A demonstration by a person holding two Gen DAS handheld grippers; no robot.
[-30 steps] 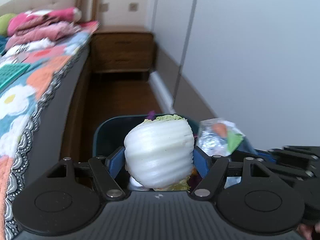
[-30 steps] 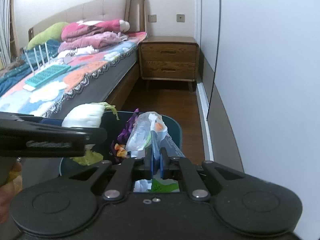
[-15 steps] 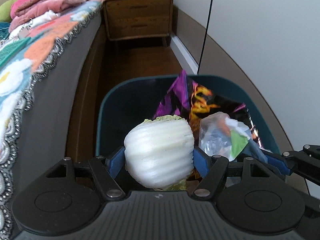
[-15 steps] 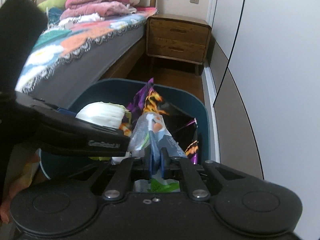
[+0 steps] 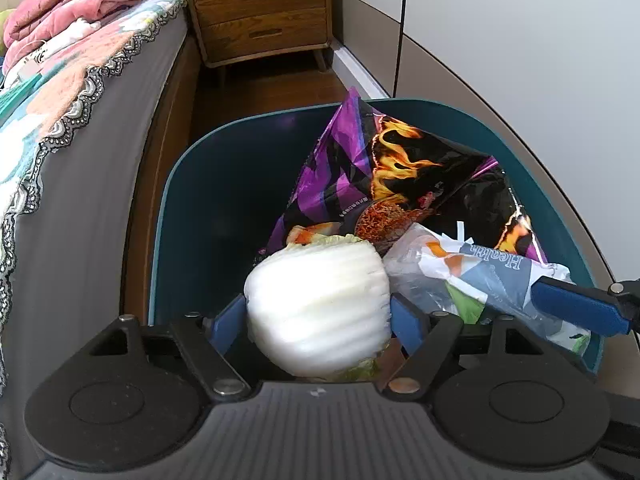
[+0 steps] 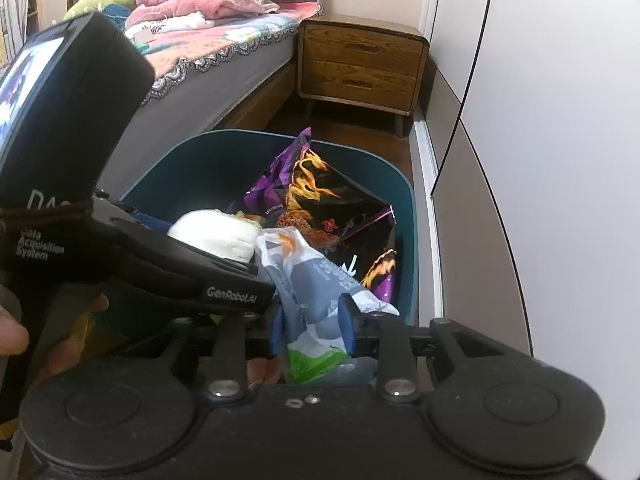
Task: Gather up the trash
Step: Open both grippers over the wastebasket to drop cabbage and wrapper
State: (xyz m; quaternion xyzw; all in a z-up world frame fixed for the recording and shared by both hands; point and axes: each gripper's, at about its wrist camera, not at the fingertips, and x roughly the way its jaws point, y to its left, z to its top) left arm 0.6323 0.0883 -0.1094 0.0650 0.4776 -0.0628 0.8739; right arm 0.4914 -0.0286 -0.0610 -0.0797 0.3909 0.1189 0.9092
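Holding both claws over the teal bin (image 5: 176,184), you have each piece of trash above its mouth, so a release should drop it inside. Your left claw (image 5: 318,316) is clamped on the white cabbage chunk (image 5: 320,304). Your right claw (image 6: 312,322) has just been opening; the plastic wrapper (image 6: 316,280) sits loose between its blue pads (image 6: 345,320), beside the purple snack bag (image 5: 400,176) already in the bin.

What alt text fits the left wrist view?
The left gripper holds a white cabbage chunk over a teal trash bin that already contains a purple flame-print snack bag. At right, a clear printed wrapper lies by a blue pad of the right gripper; a bed and wooden nightstand stand behind.
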